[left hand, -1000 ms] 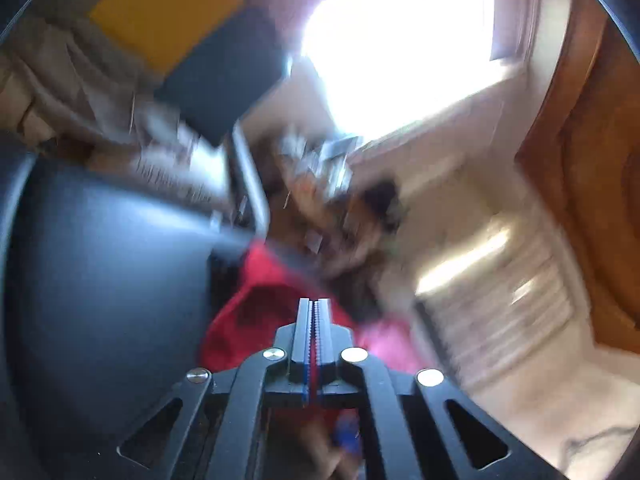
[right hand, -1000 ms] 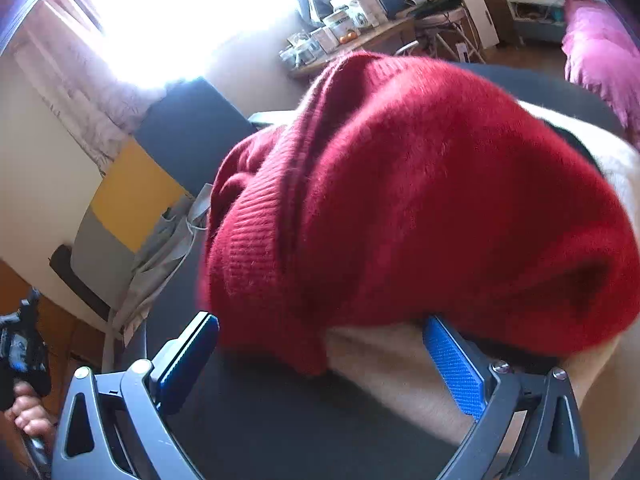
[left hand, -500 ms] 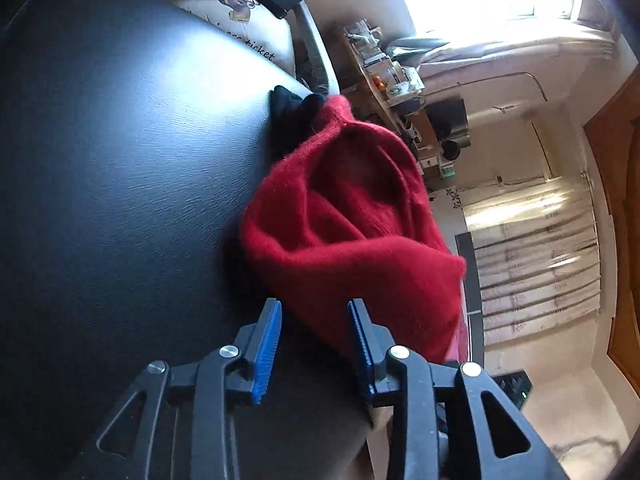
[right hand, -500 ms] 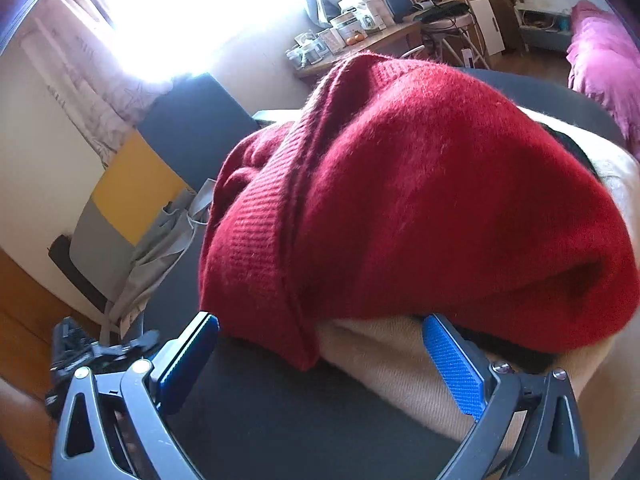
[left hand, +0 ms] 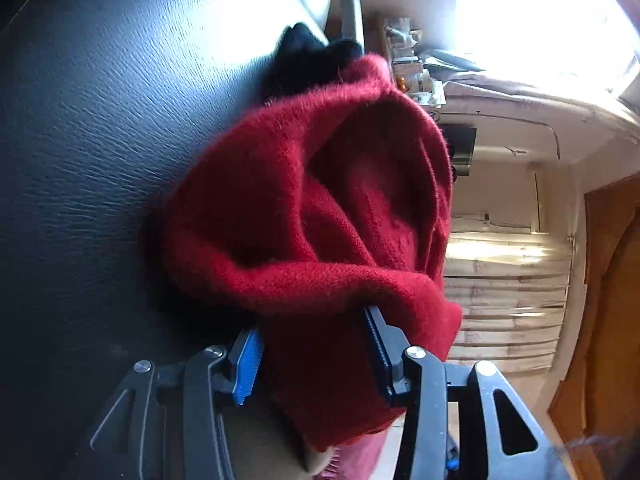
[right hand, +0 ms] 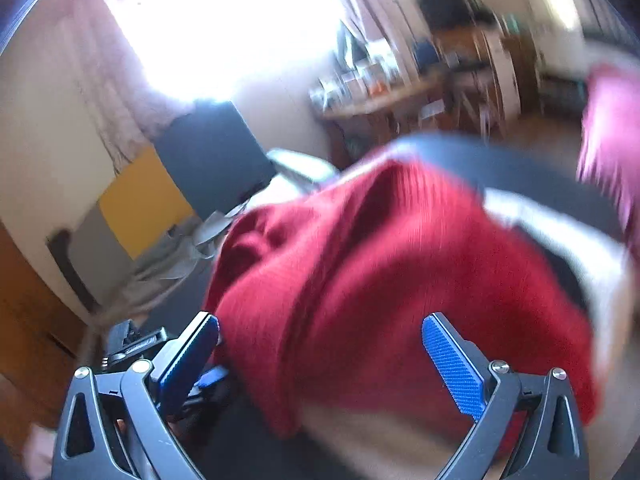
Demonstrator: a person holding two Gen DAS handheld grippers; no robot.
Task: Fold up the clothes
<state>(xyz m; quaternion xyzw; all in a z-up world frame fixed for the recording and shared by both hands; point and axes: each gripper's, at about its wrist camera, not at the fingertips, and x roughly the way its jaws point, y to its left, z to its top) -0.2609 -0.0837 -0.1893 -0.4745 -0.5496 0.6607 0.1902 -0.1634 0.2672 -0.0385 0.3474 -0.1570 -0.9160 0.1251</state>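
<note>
Up close, your left gripper (left hand: 312, 350) stood wide, its blue pads either side of a fold of the red sweater (left hand: 320, 208), which lay bunched on the black surface (left hand: 100, 140) with a black garment (left hand: 308, 60) behind it. Across the pile, your right gripper (right hand: 320, 354) also stood wide at the sweater's (right hand: 380, 280) edge, blurred; a beige garment (right hand: 380, 436) lay beneath, a pink cloth (right hand: 608, 128) beyond.

The red knit sweater (left hand: 304, 216) is lying crumpled in a loose heap on the black worktop (left hand: 100, 140). Its fuzzy fabric is bunching into thick folds, and its near edge is hanging down. A black garment (left hand: 308, 60) is protruding from beneath its far end.
</note>
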